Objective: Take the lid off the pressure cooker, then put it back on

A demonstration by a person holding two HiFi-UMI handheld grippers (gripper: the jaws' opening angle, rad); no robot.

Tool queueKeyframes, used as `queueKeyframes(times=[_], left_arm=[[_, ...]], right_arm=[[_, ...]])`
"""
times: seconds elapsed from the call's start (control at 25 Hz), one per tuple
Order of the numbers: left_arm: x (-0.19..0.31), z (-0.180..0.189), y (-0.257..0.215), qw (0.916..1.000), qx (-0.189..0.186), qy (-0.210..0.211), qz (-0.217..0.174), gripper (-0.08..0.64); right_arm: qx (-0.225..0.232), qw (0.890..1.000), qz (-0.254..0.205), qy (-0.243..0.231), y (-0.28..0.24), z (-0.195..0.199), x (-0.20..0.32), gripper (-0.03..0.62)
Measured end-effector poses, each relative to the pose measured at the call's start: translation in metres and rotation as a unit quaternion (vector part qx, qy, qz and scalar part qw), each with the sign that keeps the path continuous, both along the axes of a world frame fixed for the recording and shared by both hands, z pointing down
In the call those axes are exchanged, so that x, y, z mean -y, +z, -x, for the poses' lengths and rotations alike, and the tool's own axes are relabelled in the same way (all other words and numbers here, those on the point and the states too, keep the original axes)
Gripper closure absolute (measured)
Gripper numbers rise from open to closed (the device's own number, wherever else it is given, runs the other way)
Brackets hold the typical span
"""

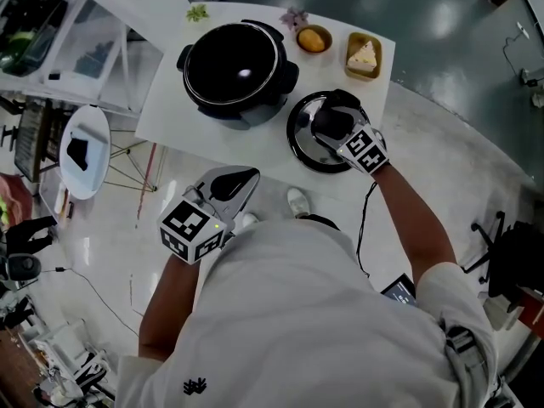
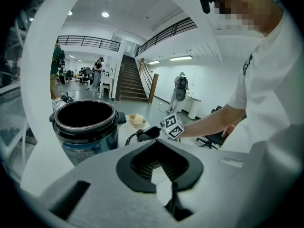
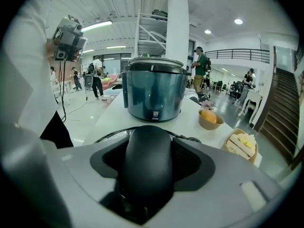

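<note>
**Desk scene: lid off the cooker**

White desk carries the open, round dark-blue pressure cooker; its round steel lid lies just beside (to the right). Right claw clamps the lid's black handle; left claw gapes, empty.

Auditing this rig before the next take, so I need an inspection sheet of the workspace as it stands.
Surface: white table, no spills seen.
Job's things: cooker open, upright; lid lying on the table beside it.
Clutter: bowl with an orange, tray of cake, flower, green sprig, all at the far edge.
Grippers: right gripper shut on the lid's handle; left gripper open, empty, off the table.
Cables: one cable along the right arm; thin leads on the floor.
Surroundings: office chair, staircase, people behind.
</note>
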State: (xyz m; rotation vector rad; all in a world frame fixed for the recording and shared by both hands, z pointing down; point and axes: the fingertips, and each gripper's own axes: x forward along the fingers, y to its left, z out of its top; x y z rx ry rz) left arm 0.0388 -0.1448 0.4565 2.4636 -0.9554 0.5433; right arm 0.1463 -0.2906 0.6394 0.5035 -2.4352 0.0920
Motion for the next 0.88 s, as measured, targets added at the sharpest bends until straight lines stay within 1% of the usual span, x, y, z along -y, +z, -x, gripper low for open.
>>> queueKeyframes(times=[0.28, 0.56, 0.88], left_arm=[[0.0061, -0.0020, 0.0036, 0.9999, -0.005, -0.009, 0.007, 0.552], [0.0085, -0.0054, 0.0075, 0.9998, -0.007, -0.015, 0.011, 0.552], [0.0059, -0.0086, 0.0105, 0.9997, -0.012, -0.017, 0.010, 0.552]], right_arm=[[0.003, 0.999, -0.032, -0.014, 0.0049, 0.0006, -0.0030, 0.301], [0.024, 0.999, -0.036, -0.012, 0.0065, -0.0011, -0.0062, 0.301], [0.026, 0.999, -0.034, -0.012, 0.0077, -0.0013, -0.0059, 0.299]])
